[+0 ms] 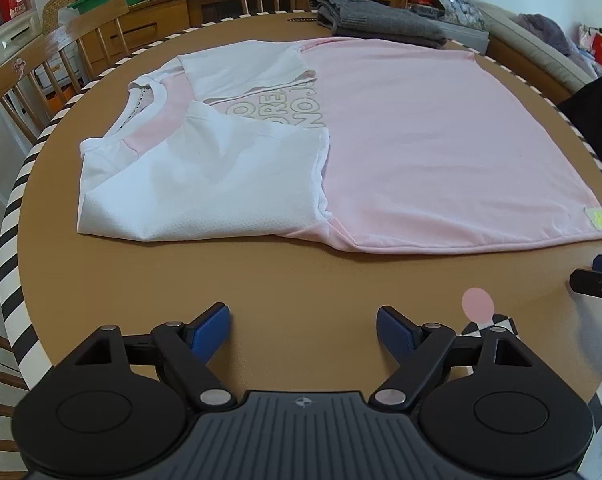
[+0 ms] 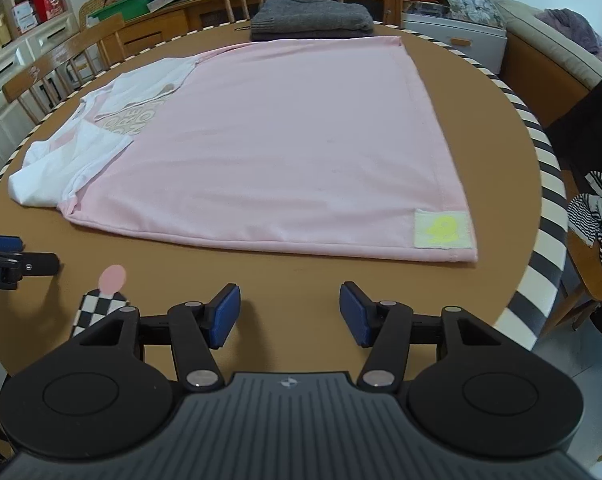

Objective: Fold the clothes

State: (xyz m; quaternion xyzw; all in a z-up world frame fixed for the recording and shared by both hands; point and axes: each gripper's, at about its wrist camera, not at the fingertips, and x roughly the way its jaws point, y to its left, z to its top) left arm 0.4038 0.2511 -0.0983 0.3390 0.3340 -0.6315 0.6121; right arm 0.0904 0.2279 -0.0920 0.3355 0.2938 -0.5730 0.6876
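A pink T-shirt (image 1: 441,148) with white sleeves lies flat on the round brown table (image 1: 301,280), collar to the left, both sleeves (image 1: 205,188) folded inward over the chest print. It also shows in the right wrist view (image 2: 285,152), with a yellow hem patch (image 2: 441,229) at its near right corner. My left gripper (image 1: 303,330) is open and empty, hovering over bare table in front of the shirt's near edge. My right gripper (image 2: 289,314) is open and empty, near the shirt's hem corner. Each gripper's tip shows in the other view's edge.
A folded grey knit garment (image 1: 377,20) sits at the table's far side, also in the right wrist view (image 2: 313,18). Wooden chairs (image 1: 49,68) ring the table. A striped cloth (image 2: 597,216) lies on a chair at right. Cluttered shelves stand behind.
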